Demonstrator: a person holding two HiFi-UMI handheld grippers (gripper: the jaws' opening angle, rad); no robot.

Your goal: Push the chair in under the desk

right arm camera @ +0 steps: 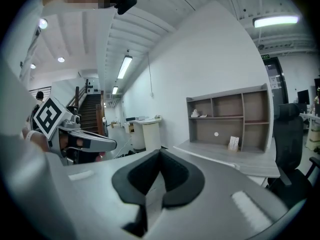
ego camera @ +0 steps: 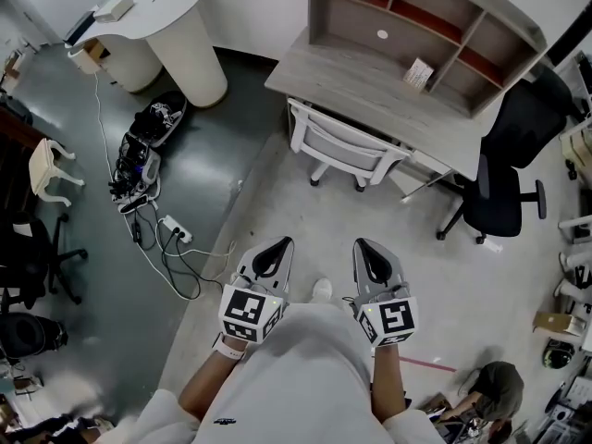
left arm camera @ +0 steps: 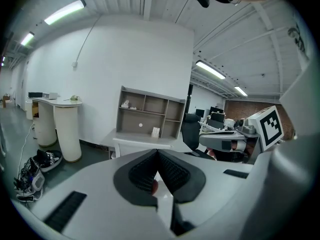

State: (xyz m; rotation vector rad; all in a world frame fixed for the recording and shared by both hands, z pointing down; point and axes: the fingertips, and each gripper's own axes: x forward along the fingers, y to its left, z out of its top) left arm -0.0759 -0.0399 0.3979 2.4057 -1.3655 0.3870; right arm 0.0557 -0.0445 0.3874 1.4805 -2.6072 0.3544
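A white chair [ego camera: 340, 146] stands at the front of a grey wooden desk [ego camera: 388, 100], its backrest toward me and its seat partly under the desktop. The desk carries a shelf hutch [ego camera: 435, 26]. My left gripper [ego camera: 274, 249] and right gripper [ego camera: 366, 251] are held side by side close to my body, well short of the chair, both shut with nothing between the jaws. In the left gripper view the desk [left arm camera: 142, 136] and hutch show ahead beyond the left gripper [left arm camera: 157, 154]. In the right gripper view the desk [right arm camera: 235, 161] lies ahead to the right of the right gripper [right arm camera: 160, 155].
A black office chair [ego camera: 504, 188] stands to the right of the desk. A white round counter [ego camera: 162, 26] is at the back left, with shoes, a power strip [ego camera: 174, 229] and cables on the dark floor below it. Black chairs and a white stool [ego camera: 51, 169] line the left edge.
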